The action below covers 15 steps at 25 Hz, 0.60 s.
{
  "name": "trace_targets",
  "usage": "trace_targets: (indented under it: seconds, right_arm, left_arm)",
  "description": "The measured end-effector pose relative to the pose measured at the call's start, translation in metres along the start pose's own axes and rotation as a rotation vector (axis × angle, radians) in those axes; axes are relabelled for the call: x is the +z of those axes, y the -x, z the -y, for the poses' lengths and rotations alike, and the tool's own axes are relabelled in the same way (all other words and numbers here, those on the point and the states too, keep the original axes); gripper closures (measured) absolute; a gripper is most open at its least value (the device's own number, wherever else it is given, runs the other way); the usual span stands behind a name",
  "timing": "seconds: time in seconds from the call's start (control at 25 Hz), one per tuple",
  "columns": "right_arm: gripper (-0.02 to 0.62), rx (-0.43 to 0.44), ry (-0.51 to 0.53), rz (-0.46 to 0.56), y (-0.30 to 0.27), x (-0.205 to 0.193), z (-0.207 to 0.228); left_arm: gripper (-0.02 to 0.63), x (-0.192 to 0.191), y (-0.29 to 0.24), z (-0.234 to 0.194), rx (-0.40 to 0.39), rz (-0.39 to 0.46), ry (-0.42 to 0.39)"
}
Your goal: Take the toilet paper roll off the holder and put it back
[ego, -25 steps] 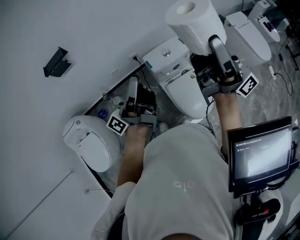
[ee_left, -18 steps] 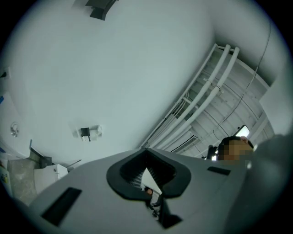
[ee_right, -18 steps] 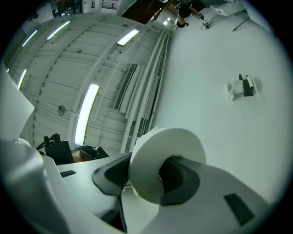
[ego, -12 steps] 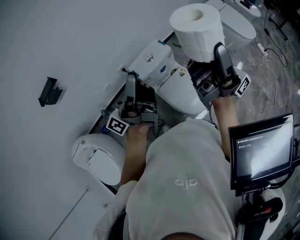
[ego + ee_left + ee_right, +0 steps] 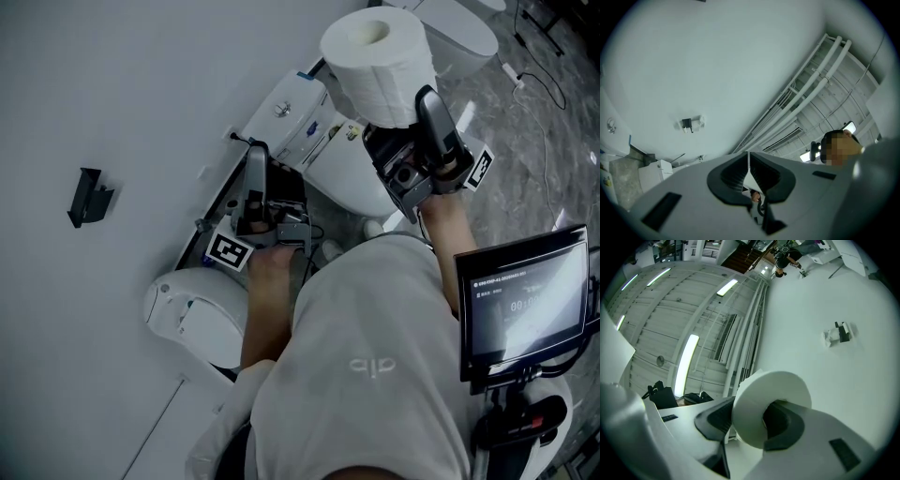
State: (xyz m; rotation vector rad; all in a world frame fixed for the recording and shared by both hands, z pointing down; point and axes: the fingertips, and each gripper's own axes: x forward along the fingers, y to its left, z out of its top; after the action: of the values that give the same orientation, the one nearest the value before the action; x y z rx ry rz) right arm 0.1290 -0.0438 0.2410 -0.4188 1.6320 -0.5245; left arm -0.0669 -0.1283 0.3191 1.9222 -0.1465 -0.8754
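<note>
A white toilet paper roll [image 5: 375, 66] is held up in front of the grey wall, its core hole facing me. My right gripper [image 5: 405, 120] is shut on it from below, and the roll hides one finger. In the right gripper view the roll [image 5: 754, 413] sits clamped between the dark pads. The small black holder [image 5: 86, 197] is fixed to the wall far to the left, bare; the same holder [image 5: 840, 333] shows in the right gripper view. My left gripper [image 5: 255, 192] hangs low by the toilets, and its pads [image 5: 740, 174] meet with nothing between them.
A white toilet with its cistern [image 5: 291, 108] stands against the wall under the roll. Another toilet [image 5: 192, 309] is lower left and a third [image 5: 459, 28] is at the top right. A monitor [image 5: 520, 305] is at my right. A cable [image 5: 544, 84] lies on the marble floor.
The roll in the right gripper has drifted a little left and stays raised. The holder sits lower and further left in view as my head turned. The left gripper has barely moved.
</note>
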Motion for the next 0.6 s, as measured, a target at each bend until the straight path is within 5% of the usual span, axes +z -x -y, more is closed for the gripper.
trace_targets:
  seconds: [0.6]
  right_arm:
    - [0.413,0.034,-0.014,0.005,-0.0012,0.0014,-0.0027]
  left_arm:
    - [0.6,0.0052,-0.0023,0.0028,-0.026,-0.002,-0.02]
